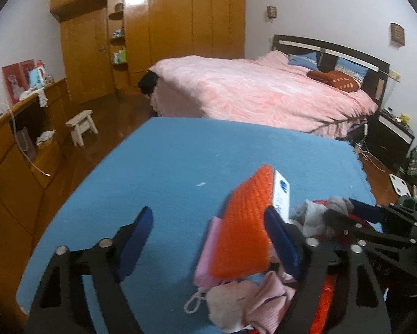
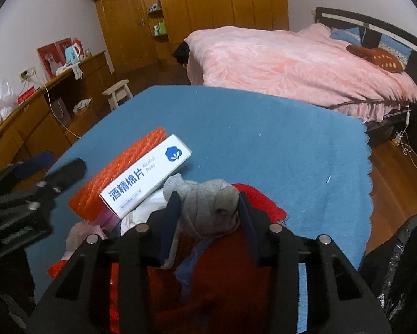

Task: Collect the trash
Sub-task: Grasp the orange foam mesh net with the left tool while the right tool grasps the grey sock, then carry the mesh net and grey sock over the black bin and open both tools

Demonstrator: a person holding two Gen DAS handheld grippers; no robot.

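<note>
On the blue cloth (image 2: 264,139) covering the table, a heap of trash lies at about 6 o'clock in both views. Going from the left: the left gripper (image 1: 208,239) has its jaws apart, its right-hand pad against the edge of an orange bubble-wrap pad (image 1: 244,222), its left-hand pad over bare cloth with nothing touching it. Under the orange pad lie pink rags (image 1: 266,295) with a white cord loop. Next, at 12 o'clock from the pile's middle in the right wrist view, a white box of alcohol pads (image 2: 147,175) leans on the orange pad, tilted; whether anything is inside it cannot be told. Just right of the box sits a wad of grey cloth (image 2: 208,208), and the right gripper (image 2: 207,222) is clamped on it, a blue pad pressing each side. Beneath the wad is red fabric (image 2: 261,200). At 4 o'clock, off the table's edge, a black bin bag (image 2: 403,264) shows; its contents are hidden.
</note>
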